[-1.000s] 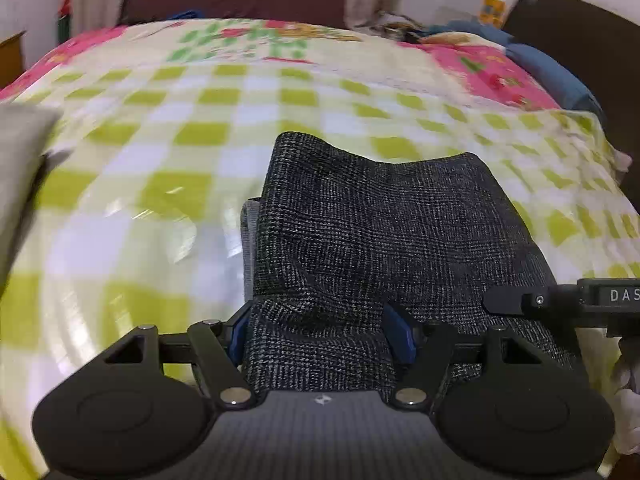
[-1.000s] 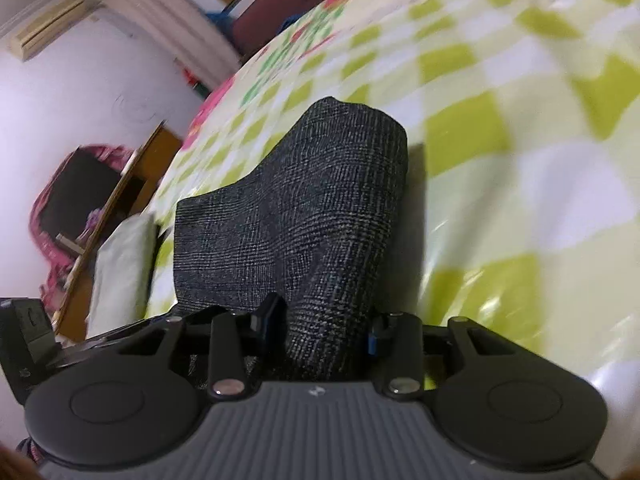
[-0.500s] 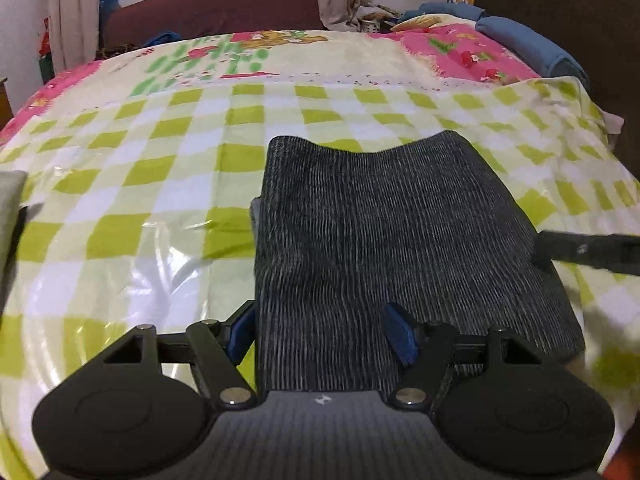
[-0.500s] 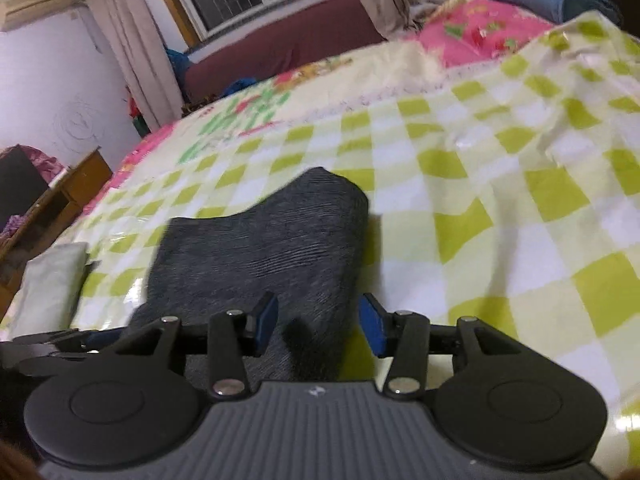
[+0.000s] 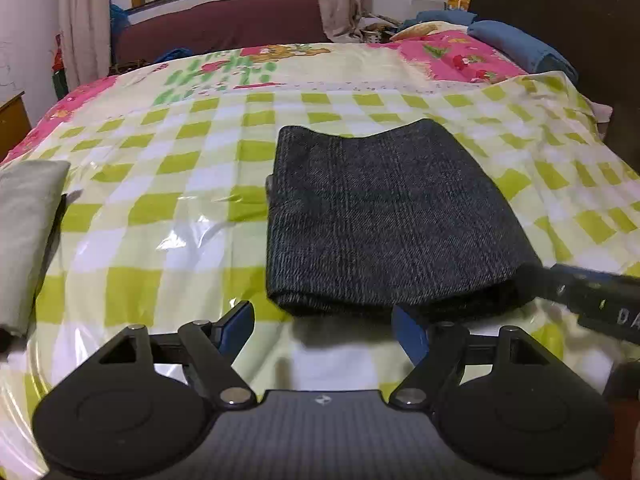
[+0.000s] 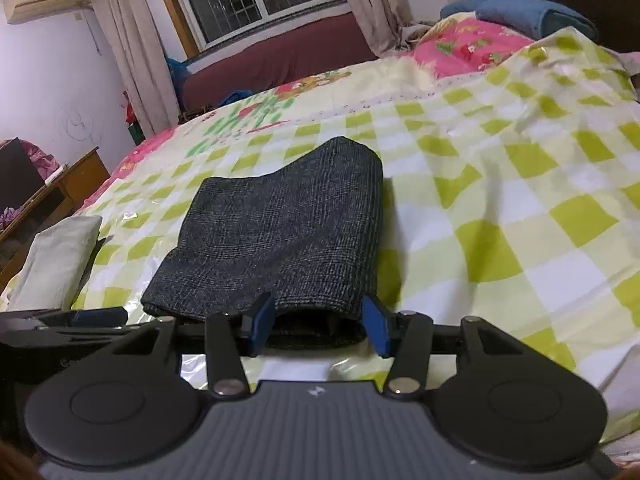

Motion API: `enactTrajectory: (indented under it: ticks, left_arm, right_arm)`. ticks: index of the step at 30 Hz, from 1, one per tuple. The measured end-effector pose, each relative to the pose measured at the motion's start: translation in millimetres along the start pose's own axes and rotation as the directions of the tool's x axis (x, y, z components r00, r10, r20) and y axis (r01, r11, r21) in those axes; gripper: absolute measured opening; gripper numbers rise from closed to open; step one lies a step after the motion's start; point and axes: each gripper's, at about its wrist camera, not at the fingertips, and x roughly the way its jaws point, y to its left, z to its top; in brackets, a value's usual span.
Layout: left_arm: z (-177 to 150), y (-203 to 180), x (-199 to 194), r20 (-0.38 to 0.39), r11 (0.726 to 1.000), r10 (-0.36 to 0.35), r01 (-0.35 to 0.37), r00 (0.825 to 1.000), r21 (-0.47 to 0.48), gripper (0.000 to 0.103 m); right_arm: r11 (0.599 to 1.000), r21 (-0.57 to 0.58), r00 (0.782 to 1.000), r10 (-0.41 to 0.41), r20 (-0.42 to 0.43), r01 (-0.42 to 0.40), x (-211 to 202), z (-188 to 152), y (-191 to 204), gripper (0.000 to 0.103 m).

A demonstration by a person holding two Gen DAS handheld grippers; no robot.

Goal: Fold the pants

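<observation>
Both grippers were opening with nothing pinched, left gripper (image 5: 323,330) just short of the folded pants (image 5: 384,216) and right gripper (image 6: 318,328) around their near edge without pressing, pants flat on the checkered sheet (image 5: 160,216) beside a pale pillow (image 5: 24,232).

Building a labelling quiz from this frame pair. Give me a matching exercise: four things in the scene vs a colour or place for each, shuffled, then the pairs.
Things:
1. folded pants
2. plastic sheet
3. rolled blanket
4. pale folded cloth

Descriptions:
A. blue, at the head of the bed by the dark headboard
B. dark grey, lying in the middle of the checked sheet
C. green and white checks, glossy, spread over the bed
D. pale greyish green, at the left edge of the bed

Pairs: 1-B, 2-C, 3-A, 4-D
</observation>
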Motion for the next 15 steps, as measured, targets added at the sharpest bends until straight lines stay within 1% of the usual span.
enactTrajectory:
  ticks: [4,7,12,15]
  left_arm:
    - [-7,2,-1,0.002,1.000,-0.002,0.002,1.000,-0.013,0.089]
    - [-10,3,-1,0.007,1.000,0.000,0.000,1.000,-0.011,0.089]
    - [-14,4,-1,0.012,1.000,-0.006,0.006,1.000,-0.022,0.089]
    - [-16,4,1,0.010,1.000,0.006,-0.006,1.000,-0.014,0.089]
  right_arm:
    - [0.999,-0.038,0.999,-0.006,-0.032,0.005,2,-8,9,0.051]
    - [0.998,-0.067,1.000,-0.005,-0.029,0.003,1,-10,15,0.051]
    - [0.997,-0.079,0.999,-0.005,-0.052,0.001,3,-14,17,0.051]
    - [0.997,-0.083,0.998,-0.006,-0.064,0.001,5,-15,19,0.051]
